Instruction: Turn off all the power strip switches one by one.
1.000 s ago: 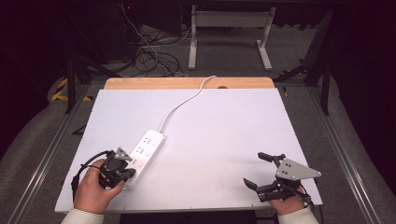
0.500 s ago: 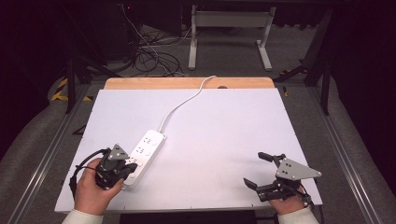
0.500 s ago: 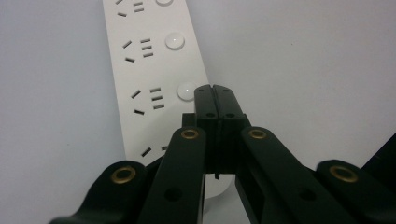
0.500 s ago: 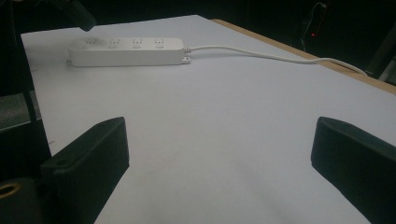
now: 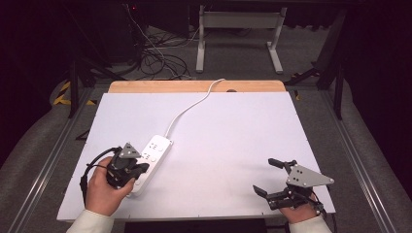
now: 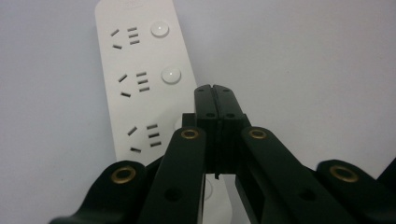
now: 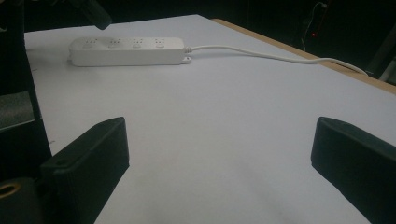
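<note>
Left gripper (image 6: pixel 215 88), jaws pressed together with nothing between them, hovers over the near end of the white power strip (image 5: pixel 151 158), its closed tip pointing down by the row of round switch buttons (image 6: pixel 171 74). From the left gripper view the tip sits just beside the nearest button, partly covering it, so whether it touches cannot be told. The strip lies on the white table (image 5: pixel 233 126) toward its near-left corner, angled, with its white cable (image 5: pixel 194 104) running to the far edge. The right gripper (image 5: pixel 272 175) rests near the table's near-right corner, jaws wide apart and empty, well apart from the strip. Judging by this, the work looks like pressing switches: the tip is lined up, but no press is confirmed, and the farther buttons appear untouched.
</note>
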`<action>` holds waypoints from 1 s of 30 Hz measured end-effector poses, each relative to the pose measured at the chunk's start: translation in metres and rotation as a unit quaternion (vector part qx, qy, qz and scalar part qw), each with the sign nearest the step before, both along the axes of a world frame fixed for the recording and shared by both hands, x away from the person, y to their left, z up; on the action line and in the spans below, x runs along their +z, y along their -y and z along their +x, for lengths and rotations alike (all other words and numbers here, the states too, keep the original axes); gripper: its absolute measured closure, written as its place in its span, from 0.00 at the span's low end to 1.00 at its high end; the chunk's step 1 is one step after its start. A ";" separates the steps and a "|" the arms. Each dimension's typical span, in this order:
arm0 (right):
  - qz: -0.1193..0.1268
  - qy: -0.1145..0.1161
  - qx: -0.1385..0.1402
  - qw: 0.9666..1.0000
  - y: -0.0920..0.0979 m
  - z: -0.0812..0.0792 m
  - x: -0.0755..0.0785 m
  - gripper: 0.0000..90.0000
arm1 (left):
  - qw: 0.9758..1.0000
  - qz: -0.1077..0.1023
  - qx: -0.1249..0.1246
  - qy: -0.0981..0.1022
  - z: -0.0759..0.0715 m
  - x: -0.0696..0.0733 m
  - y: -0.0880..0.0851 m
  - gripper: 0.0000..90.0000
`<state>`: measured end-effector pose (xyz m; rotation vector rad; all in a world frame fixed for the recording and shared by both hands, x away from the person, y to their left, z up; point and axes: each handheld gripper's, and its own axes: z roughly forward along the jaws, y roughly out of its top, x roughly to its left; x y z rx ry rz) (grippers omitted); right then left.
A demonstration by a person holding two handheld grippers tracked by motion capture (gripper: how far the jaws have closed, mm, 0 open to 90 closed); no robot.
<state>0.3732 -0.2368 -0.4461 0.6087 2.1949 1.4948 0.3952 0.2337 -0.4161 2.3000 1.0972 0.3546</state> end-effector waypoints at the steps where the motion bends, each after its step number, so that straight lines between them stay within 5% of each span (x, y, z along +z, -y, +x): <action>1: 0.001 -0.001 0.000 1.000 0.000 0.000 0.000 0.05 | 1.000 0.001 0.001 0.001 0.001 -0.001 0.001 1.00; 8: 0.001 0.000 0.003 1.000 0.000 0.001 0.000 0.05 | 1.000 0.000 0.010 -0.015 0.019 -0.010 0.001 1.00; 22: 0.000 0.000 0.002 1.000 0.001 0.001 0.000 0.05 | 1.000 0.002 0.014 -0.024 0.020 -0.011 -0.004 1.00; 30: 0.000 -0.003 0.002 1.000 0.001 0.001 -0.001 0.05 | 0.999 0.023 0.012 -0.039 0.023 -0.017 -0.003 1.00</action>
